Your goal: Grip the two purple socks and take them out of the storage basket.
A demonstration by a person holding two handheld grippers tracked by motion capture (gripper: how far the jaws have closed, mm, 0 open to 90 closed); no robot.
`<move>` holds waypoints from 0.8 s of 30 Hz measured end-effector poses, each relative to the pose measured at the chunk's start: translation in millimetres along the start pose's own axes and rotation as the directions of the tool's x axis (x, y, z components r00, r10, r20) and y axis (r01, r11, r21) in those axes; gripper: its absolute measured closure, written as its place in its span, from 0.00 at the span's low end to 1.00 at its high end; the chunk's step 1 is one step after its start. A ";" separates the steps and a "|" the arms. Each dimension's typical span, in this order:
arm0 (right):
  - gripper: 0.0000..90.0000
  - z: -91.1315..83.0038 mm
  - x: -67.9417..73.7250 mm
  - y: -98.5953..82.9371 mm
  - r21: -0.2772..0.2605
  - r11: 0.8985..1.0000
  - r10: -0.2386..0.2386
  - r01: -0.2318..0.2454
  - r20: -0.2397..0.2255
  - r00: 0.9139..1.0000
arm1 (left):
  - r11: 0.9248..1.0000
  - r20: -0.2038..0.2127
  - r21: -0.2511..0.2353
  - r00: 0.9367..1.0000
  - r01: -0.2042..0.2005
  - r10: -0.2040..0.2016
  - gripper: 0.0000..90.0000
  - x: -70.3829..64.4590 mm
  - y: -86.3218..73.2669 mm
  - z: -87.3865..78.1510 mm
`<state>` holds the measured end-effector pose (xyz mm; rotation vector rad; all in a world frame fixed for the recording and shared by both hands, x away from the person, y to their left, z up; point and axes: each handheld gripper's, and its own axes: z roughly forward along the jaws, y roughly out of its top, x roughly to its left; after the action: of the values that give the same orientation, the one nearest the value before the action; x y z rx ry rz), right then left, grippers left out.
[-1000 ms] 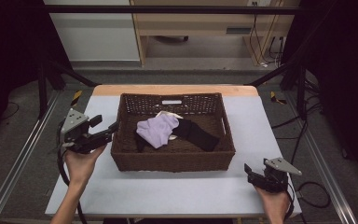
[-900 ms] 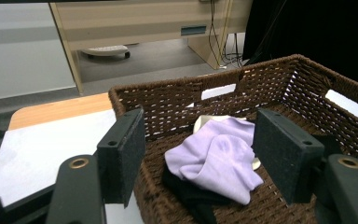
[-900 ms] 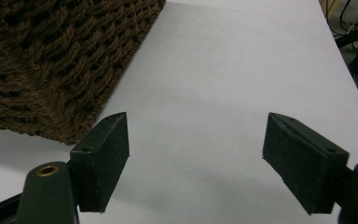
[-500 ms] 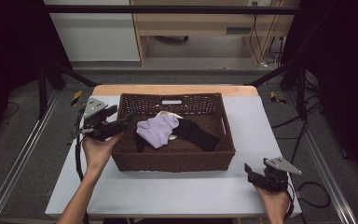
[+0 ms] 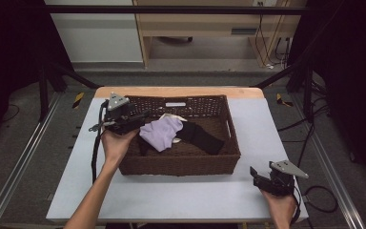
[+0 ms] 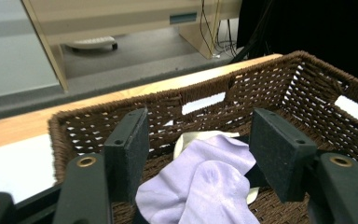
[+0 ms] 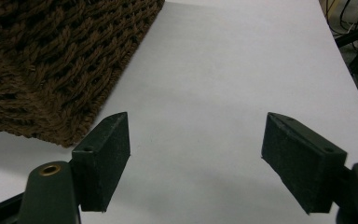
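High view: left gripper (image 5: 140, 116) wide apart over basket (image 5: 181, 164) rim, aimed at lavender cloth (image 5: 161, 133) lying inside beside black cloth (image 5: 202, 137). Could easily snag both or catch the weave. Right gripper (image 5: 257, 175) parked on table (image 5: 181, 195), also apart, holding nothing.

Table (image 5: 181, 200): pale grey-white top, light wooden strip along far edge, metal rails along both sides. Directly on it: one dark brown woven basket (image 5: 181, 164), rectangular, set slightly left of centre and close to far edge. Basket base flat on the surface; near right corner seen in right gripper view (image 7: 51, 93), bare tabletop (image 7: 223, 93) beside it. Clothes lying inside basket, not on the tabletop.
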<state>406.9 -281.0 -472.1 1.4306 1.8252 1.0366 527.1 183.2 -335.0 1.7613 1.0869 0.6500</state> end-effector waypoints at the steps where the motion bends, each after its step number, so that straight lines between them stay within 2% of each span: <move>1: 0.26 0.1 -0.1 0.0 0.001 1.000 0.000 0.000 -0.001 1.000 | 1.000 0.001 0.007 1.000 0.002 -0.002 0.42 0.1 -0.8 3.5; 5: 0.26 0.3 -0.4 0.2 0.005 1.000 0.003 -0.003 0.000 1.000 | 0.999 -0.016 0.039 1.000 -0.014 0.014 0.41 -0.3 -4.1 16.9; 9: 0.27 0.4 -0.2 0.2 0.006 1.000 0.003 -0.003 -0.001 1.000 | 0.998 -0.014 0.067 1.000 -0.015 0.016 0.41 0.1 -6.9 25.6; 10: 0.27 0.6 -0.1 0.1 0.006 1.000 0.003 -0.003 -0.001 1.000 | 0.997 -0.018 0.082 1.000 -0.011 0.012 0.41 0.0 -9.6 31.6; 15: 0.27 0.8 0.1 0.2 0.008 1.000 0.004 -0.004 -0.004 1.000 | 0.994 -0.014 0.114 1.000 0.002 0.000 0.41 1.6 -15.1 41.7; 19: 0.27 0.9 -0.1 0.1 0.007 1.000 0.002 -0.002 -0.005 1.000 | 0.984 -0.032 0.176 0.999 -0.004 0.009 0.43 1.3 -21.2 50.4; 23: 0.27 1.1 0.5 0.1 0.012 1.000 0.005 -0.005 -0.008 1.000 | 0.979 -0.036 0.204 0.999 -0.003 0.011 0.43 2.0 -24.4 53.7; 24: 0.27 1.4 0.4 0.0 0.010 1.000 0.001 -0.001 -0.007 1.000 | 0.973 -0.035 0.231 0.999 0.007 0.002 0.43 3.5 -27.0 56.9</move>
<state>407.9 -280.3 -472.8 1.4353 1.8366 1.0355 563.5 166.1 -383.7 1.9524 1.2297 0.5729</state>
